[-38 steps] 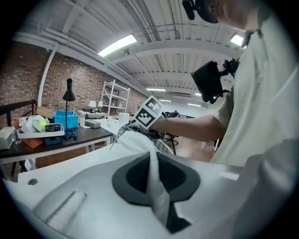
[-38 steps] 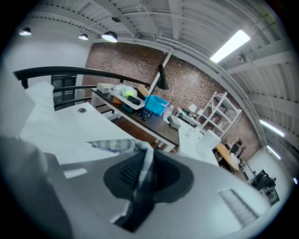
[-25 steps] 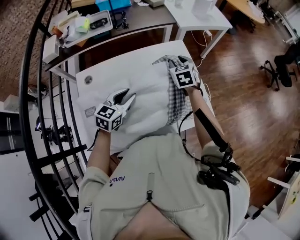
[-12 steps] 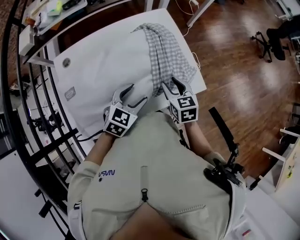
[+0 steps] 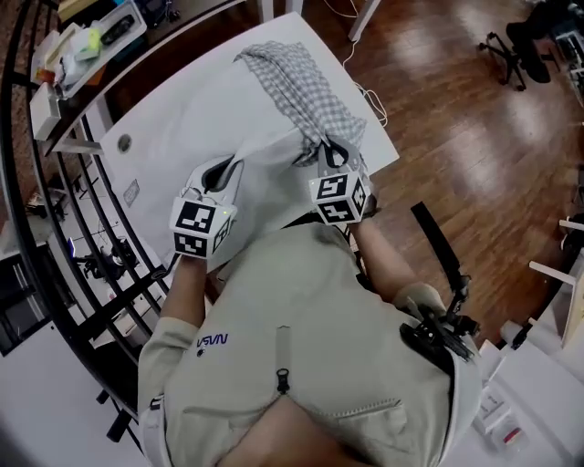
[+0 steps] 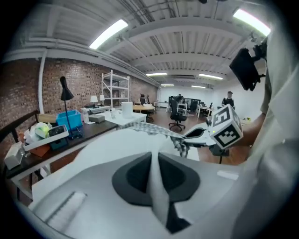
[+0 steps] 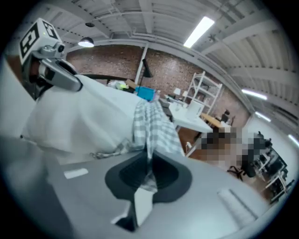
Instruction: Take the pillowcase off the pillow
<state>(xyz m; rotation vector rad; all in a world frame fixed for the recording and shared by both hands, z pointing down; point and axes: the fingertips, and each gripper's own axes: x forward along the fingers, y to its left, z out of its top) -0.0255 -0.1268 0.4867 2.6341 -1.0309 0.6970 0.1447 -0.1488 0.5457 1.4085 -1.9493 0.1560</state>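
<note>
A white pillow (image 5: pixel 219 109) lies on the white table (image 5: pixel 146 123), with the grey checked pillowcase (image 5: pixel 297 87) bunched over its far right end. My left gripper (image 5: pixel 228 166) holds the pillow's near edge; its jaws have just been closing, and white fabric (image 6: pixel 156 186) is pinched between them. My right gripper (image 5: pixel 328 150) has also just been closing and grips the near edge of the checked pillowcase (image 7: pixel 152 123). The left gripper view shows the right gripper (image 6: pixel 191 135) beside the checked cloth (image 6: pixel 159 133). The right gripper view shows the left gripper (image 7: pixel 60 77) on the pillow (image 7: pixel 84 116).
A dark desk (image 5: pixel 182 23) with a tray and small items stands beyond the table. A black railing (image 5: pixel 55 182) curves along the left. Wood floor (image 5: pixel 456 137) and an office chair (image 5: pixel 511 46) lie to the right. A cable hangs off the table's far right corner.
The right gripper came back from the pillowcase's far end to its near edge and closed on it. The left gripper opened wide, shifted left and closed on the pillow.
</note>
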